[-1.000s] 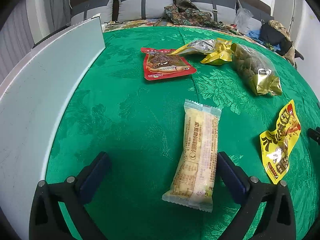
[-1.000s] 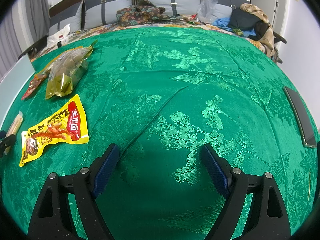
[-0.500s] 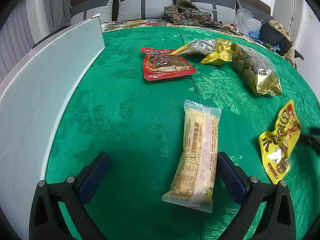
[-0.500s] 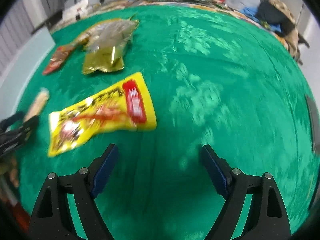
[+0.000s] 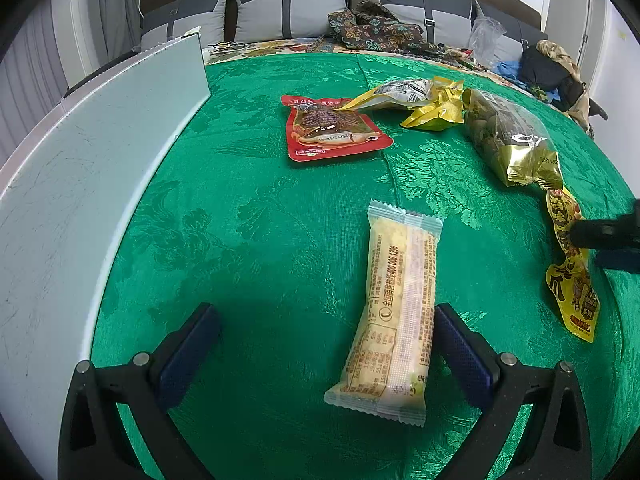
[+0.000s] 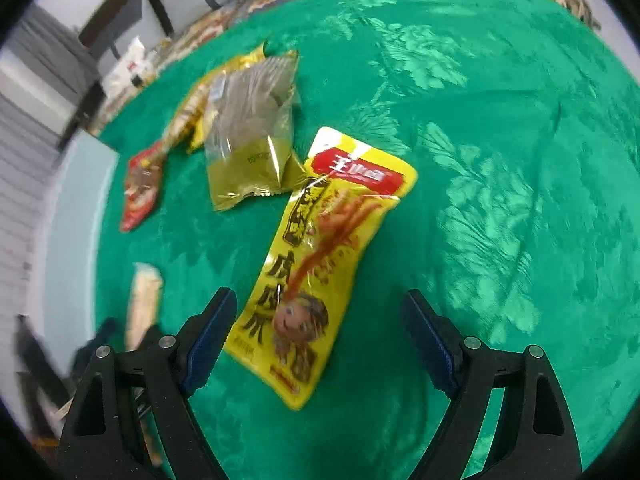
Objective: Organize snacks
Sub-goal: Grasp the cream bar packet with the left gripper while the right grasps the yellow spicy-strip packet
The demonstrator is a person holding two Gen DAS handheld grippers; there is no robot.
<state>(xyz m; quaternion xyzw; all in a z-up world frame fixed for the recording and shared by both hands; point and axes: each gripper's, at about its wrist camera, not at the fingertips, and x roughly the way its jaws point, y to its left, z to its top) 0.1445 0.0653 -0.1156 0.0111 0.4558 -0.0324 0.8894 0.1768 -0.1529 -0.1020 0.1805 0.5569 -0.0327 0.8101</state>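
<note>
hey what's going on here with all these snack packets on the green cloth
A person is sorting snacks with a gripper in each hand. The right gripper hangs open over the near end of the yellow packet, not yet closed on it. The left gripper is open too, low over the green cloth, with the pale bar beside its right finger. The red packet and gold bag lie untouched farther off.

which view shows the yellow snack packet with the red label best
The right wrist view: the yellow snack packet lies whole and face-up on the green cloth, reaching in between the open jaws, though slightly blurred. The left wrist view shows it only edge-on at the far right, partly hidden by a dark gripper part.
</note>
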